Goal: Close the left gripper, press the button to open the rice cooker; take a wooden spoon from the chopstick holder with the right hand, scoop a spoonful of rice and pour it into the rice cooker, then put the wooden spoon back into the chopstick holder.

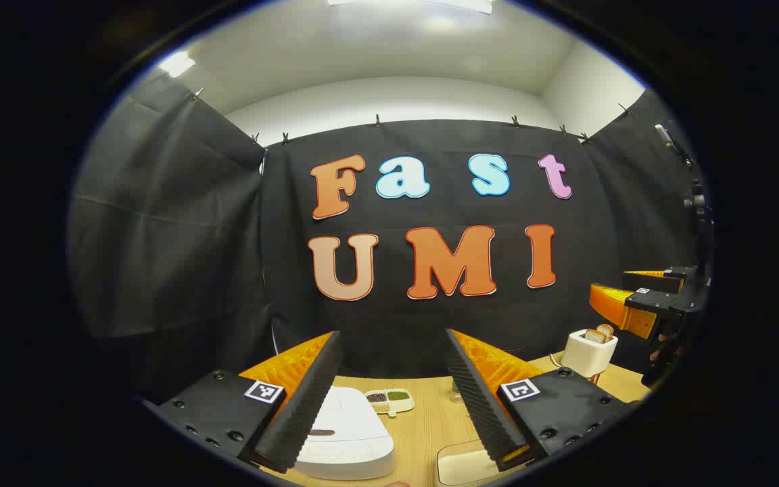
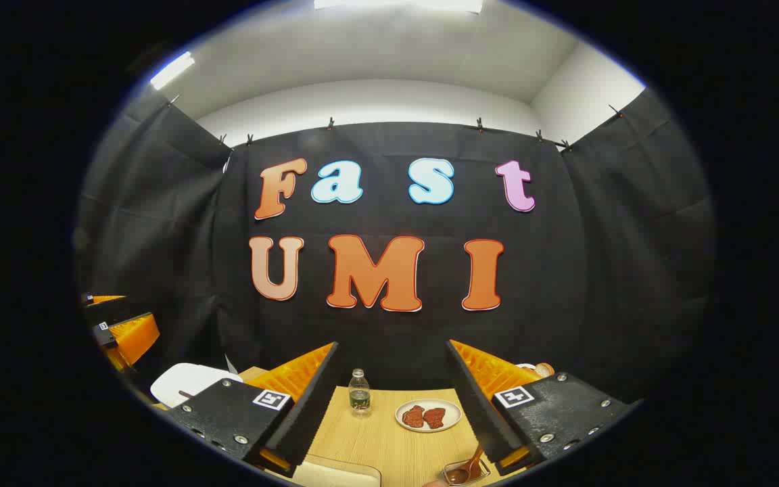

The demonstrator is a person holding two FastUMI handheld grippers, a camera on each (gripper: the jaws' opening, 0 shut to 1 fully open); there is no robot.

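White rice cooker point(image 1: 345, 433) lying below left gripper point(image 1: 389, 399), fingers gaping: risking missing the button unless closed.

White rice cooker point(image 1: 345, 433) with a dark mark on its lid, on a pale wood-grain table point(image 1: 423, 433); a cream divided dish point(image 1: 389, 401) of dark red, green and tan grains; a white toaster point(image 1: 589, 352) — brown toast; a white plate point(image 2: 428, 414) — reddish-brown pieces; a clear green-labelled bottle point(image 2: 359, 392); a brown wooden spoon point(image 2: 470, 467)

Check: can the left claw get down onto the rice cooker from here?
Probably yes. The left claw hangs open above the closed rice cooker, nothing between them; it must close first to press.
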